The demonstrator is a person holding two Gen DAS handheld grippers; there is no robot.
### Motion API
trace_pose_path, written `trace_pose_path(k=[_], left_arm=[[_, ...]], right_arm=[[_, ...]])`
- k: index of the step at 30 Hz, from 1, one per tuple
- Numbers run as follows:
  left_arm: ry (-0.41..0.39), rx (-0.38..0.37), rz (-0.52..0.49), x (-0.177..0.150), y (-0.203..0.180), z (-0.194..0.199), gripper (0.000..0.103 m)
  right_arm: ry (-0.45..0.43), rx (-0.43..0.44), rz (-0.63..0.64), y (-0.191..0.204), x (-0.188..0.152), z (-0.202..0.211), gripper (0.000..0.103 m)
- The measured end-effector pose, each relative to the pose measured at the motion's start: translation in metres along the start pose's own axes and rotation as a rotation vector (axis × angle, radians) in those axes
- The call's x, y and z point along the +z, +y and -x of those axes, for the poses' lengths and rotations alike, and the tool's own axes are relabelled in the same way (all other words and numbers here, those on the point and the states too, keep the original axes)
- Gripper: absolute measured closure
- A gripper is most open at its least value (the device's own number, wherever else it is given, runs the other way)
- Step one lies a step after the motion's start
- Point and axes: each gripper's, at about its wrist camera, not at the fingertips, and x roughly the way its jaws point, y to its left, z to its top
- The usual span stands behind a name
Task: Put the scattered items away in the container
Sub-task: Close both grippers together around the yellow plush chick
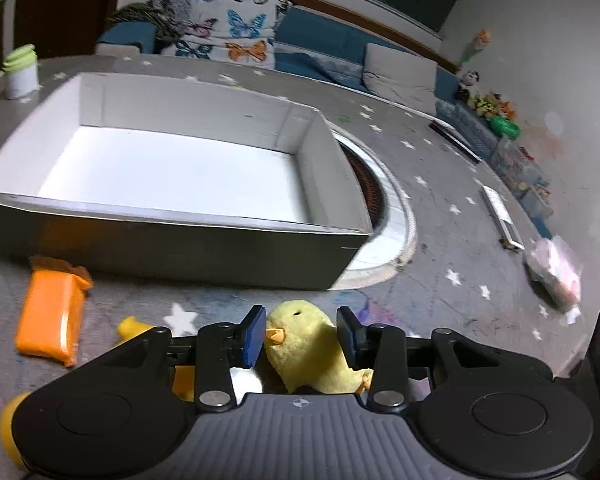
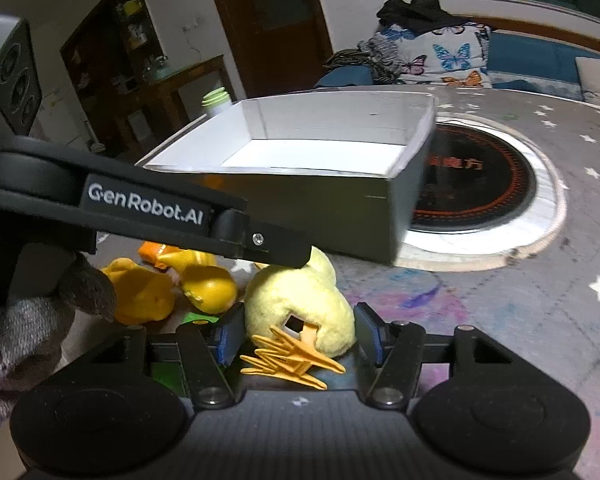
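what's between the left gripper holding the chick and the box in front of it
In the left wrist view, only bare star-print mat lies between the left gripper, closed on the yellow plush chick, and the box.

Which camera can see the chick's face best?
The left wrist view. There the chick sits between the left claw's pads with its eye and orange beak showing. The right wrist view shows only its back and orange feet, partly hidden by the other claw.
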Motion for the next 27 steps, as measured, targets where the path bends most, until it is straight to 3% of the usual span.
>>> trace_pose_path(k=[6, 12, 16, 20, 24, 27], left_arm=[[0.005, -0.038, 0.031, 0.000, -0.001, -0.002, 0.061], [0.006, -0.053, 0.126, 0.000, 0.008, 0.001, 0.061], [0.075, -0.060, 0.219, 0.006, 0.025, -0.010, 0.061], [0.100, -0.144, 0.285, 0.006, 0.031, -0.013, 0.061], [0.096, -0.109, 0.217, 0.005, 0.021, -0.013, 0.061], [0.099, -0.102, 0.232, 0.006, 0.021, -0.015, 0.061]], right_arm=[[-0.017, -0.029, -0.031, -0.008, -0.008, 0.010, 0.044], [-0.024, -0.045, 0.000, -0.004, -0.009, 0.010, 0.044], [-0.028, -0.042, -0.003, -0.005, -0.010, 0.011, 0.044], [-0.027, -0.031, -0.027, -0.009, -0.010, 0.012, 0.044], [-0.029, -0.041, -0.013, -0.006, -0.011, 0.012, 0.044], [-0.028, -0.040, -0.015, -0.007, -0.011, 0.013, 0.044]])
